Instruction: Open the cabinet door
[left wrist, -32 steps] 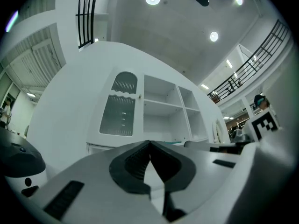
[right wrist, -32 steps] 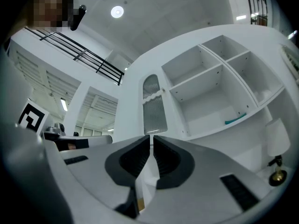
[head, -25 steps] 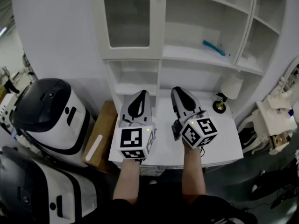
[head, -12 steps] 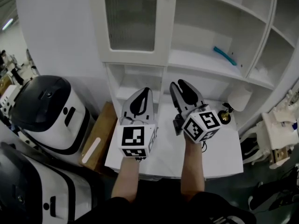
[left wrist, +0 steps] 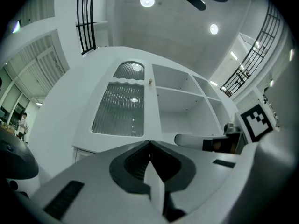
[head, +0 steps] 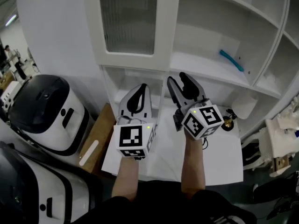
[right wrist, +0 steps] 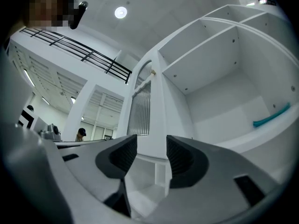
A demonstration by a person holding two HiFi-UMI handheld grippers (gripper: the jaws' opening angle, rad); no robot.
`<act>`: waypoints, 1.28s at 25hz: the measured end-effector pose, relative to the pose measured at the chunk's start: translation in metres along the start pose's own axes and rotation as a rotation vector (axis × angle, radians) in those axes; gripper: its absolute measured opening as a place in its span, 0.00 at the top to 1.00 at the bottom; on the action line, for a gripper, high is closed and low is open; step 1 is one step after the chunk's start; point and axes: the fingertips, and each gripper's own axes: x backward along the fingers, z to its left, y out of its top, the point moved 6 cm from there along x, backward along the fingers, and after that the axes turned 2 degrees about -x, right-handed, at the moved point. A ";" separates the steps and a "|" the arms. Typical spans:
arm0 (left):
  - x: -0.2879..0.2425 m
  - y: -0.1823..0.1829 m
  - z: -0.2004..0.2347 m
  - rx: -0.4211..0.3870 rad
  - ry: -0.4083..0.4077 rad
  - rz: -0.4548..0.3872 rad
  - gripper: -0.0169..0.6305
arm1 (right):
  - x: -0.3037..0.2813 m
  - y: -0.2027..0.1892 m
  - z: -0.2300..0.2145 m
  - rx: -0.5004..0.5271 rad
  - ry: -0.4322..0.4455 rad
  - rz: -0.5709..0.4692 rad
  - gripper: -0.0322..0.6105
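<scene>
So the right tool (right wrist: 151,146) has its jaws wide apart. They've just been opening, and there's nothing between the pads, you only see the cabinet through the gap. The left tool (left wrist: 149,143) is the opposite: jaws pressed together at the tips and empty. Both are held side by side over the white table (head: 219,157), each in a bare hand, marker cubes facing up at the head camera and the noses pointing at the cabinet (head: 205,36). Neither one touches it.

The cabinet door (head: 128,24) is the ribbed-glass one on the upper left of the cabinet, and it's closed. It sits above both tools, a bit more over the left one. Its little knob (left wrist: 150,81) is up near the top of the door's right edge, right by the open shelves.

On the shelf to the right of the door there's a teal thing (head: 232,60) lying on its own, can't tell what it is. A small lamp (head: 243,107) stands at the back right of the table. Off to the left on the floor are two big white-and-black machines (head: 46,111).
</scene>
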 end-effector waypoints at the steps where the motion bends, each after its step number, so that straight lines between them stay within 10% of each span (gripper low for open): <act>1: -0.004 -0.001 0.001 0.004 0.005 -0.001 0.95 | -0.003 0.000 -0.003 0.006 0.002 0.002 0.65; 32: -0.047 -0.043 0.034 0.095 0.076 0.025 0.95 | -0.078 0.007 -0.028 0.075 0.048 0.082 0.64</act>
